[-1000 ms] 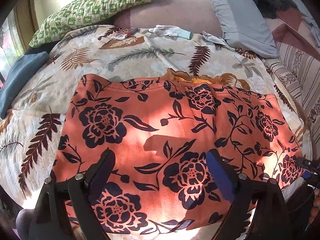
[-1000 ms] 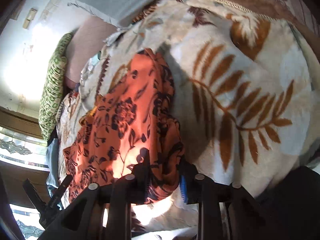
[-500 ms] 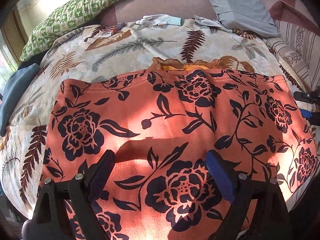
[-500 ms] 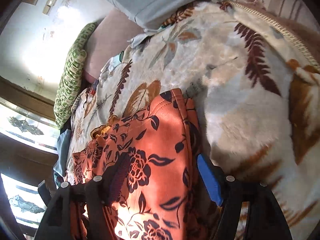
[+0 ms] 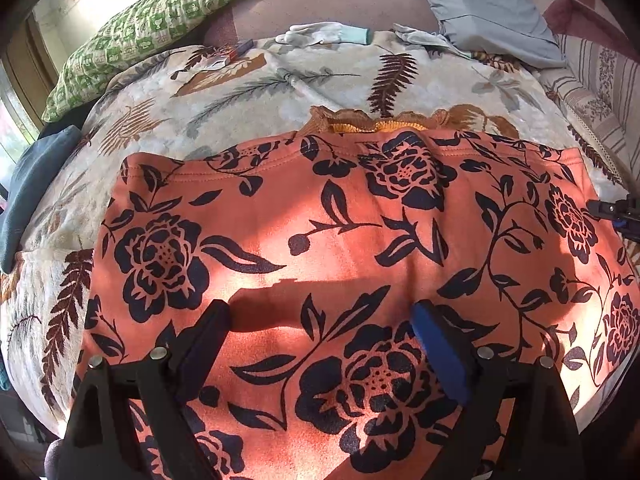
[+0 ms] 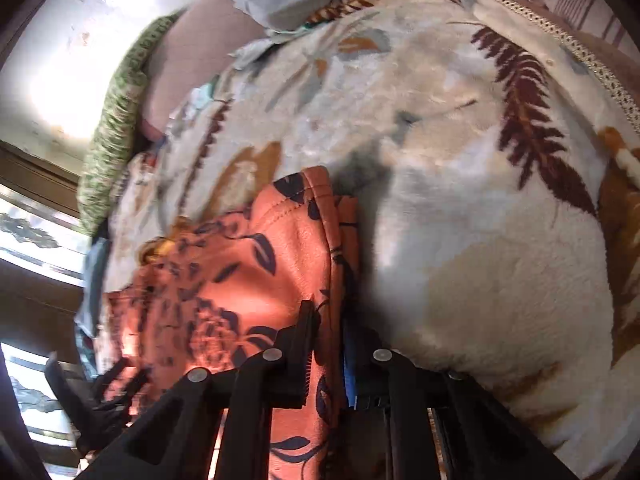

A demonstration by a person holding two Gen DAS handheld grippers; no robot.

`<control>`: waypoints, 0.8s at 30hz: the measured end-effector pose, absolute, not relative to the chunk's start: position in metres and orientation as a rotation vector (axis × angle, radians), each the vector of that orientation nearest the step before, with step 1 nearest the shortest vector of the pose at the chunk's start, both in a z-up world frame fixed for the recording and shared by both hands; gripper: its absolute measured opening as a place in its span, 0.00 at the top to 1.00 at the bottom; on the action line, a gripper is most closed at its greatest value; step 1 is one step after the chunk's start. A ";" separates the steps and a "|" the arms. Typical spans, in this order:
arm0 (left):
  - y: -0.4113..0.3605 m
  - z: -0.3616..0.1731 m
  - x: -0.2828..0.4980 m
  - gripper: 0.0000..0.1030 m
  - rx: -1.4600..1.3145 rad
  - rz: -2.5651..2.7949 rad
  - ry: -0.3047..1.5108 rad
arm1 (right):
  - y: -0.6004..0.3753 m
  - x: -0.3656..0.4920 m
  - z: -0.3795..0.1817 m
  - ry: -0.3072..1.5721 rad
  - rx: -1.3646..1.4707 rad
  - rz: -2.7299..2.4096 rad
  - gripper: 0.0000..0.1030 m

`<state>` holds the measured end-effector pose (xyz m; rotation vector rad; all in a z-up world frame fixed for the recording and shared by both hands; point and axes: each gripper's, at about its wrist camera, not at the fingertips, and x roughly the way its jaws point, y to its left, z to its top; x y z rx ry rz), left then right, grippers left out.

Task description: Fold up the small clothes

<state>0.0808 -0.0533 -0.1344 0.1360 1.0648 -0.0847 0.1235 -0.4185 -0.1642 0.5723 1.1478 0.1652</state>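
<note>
Nearest, at the bed's near edge, the left gripper hangs over the orange cloth garment printed with dark navy flowers, its black and blue fingers spread wide with nothing between them, the pads not pressing on the fabric. The garment lies spread flat across the near half of the cream fleece blanket patterned with brown fern leaves, sunlight and a gripper's shadow falling over its middle.

At the garment's right edge, the right gripper is closing its jaws, and the right wrist view shows a fold of the orange fabric pinched between the black finger and the blue-padded one, the cloth rising into a ridge ahead of them. In the left wrist view that gripper's tip just shows at the blanket's right side.

Past the garment's far hem, a strip of yellow-orange ruffled cloth peeks out, touching the hem. Farther on, toward the head of the bed, a pale glove with a teal cuff lies on the blanket, with a small red and blue packet to its left. At the far left corner rests a green and white checked pillow; at the far right, a grey-blue pillow. A folded dark blue cloth sits off the blanket's left edge.
</note>
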 end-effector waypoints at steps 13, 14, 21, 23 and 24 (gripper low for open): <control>-0.046 -0.107 0.060 0.10 0.098 -0.104 0.994 | -0.436 0.070 -0.116 1.022 0.655 0.172 0.26; -0.045 -0.107 0.059 0.10 0.097 -0.106 0.995 | -0.437 0.057 -0.112 1.013 0.683 0.193 0.26; -0.049 -0.103 0.051 0.10 0.117 -0.099 0.986 | -0.419 0.015 -0.154 1.136 0.722 0.196 0.35; -0.048 -0.101 0.049 0.10 0.115 -0.090 0.980 | -0.408 0.015 -0.147 1.114 0.691 0.231 0.69; -0.046 -0.102 0.050 0.10 0.105 -0.089 0.988 | -0.403 0.016 -0.141 1.111 0.660 0.229 0.75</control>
